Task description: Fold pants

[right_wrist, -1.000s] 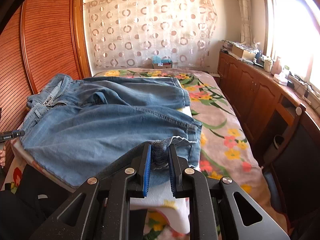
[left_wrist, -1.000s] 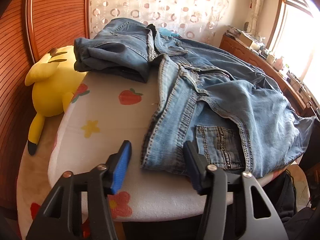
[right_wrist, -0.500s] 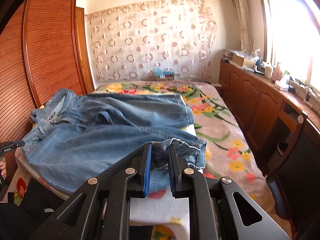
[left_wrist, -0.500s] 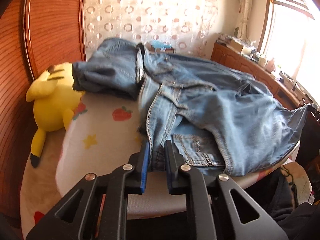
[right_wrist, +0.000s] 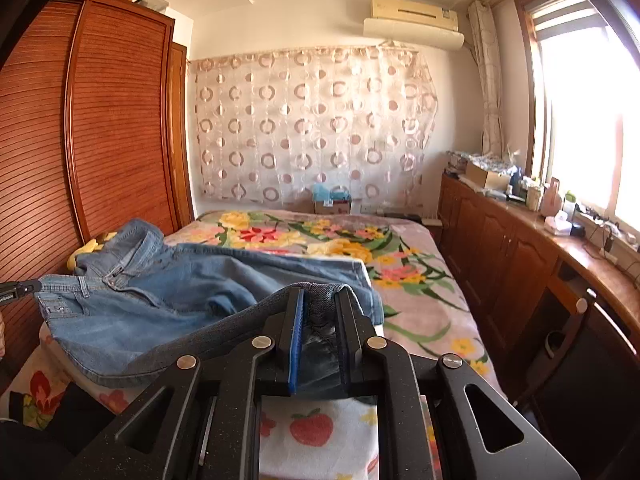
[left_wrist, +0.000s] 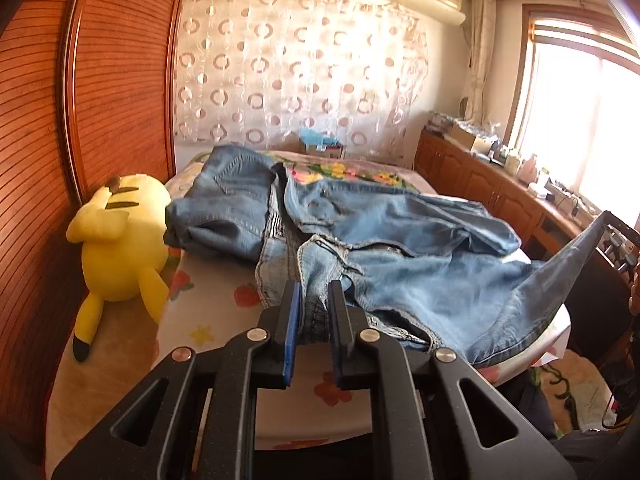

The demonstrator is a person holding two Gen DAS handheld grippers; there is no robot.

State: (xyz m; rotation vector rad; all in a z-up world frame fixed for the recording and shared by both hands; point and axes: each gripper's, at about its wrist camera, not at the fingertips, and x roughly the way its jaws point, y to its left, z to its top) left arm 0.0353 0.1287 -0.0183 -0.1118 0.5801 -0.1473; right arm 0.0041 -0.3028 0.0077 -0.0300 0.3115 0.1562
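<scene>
Left wrist view: the left tool [left_wrist: 314, 322] has just closed its jaws and now pinches the waistband end of the jeans [left_wrist: 400, 248], with denim bunched between its blue pad and black pad. The jeans lie spread across the near part of the bed [left_wrist: 224, 320], on a white cover printed with strawberries and flowers. One trouser leg rises in a taut band toward the right edge of this view. A second, darker heap of denim [left_wrist: 224, 204] sits behind, just beside a yellow plush toy [left_wrist: 120, 240] that leans against the wooden wardrobe [left_wrist: 112, 80].

Right wrist view: the right tool [right_wrist: 318, 320] is clamped on the hem of a trouser leg, the cloth folding over the fingertips and pulled up off the bed. The rest of the jeans [right_wrist: 160, 304] stretch away to the left, waistband near the wardrobe [right_wrist: 100, 120]. Beyond them lies a flowered blanket [right_wrist: 360, 248], and a wooden cabinet [right_wrist: 500, 248] runs along the right wall under the window.
</scene>
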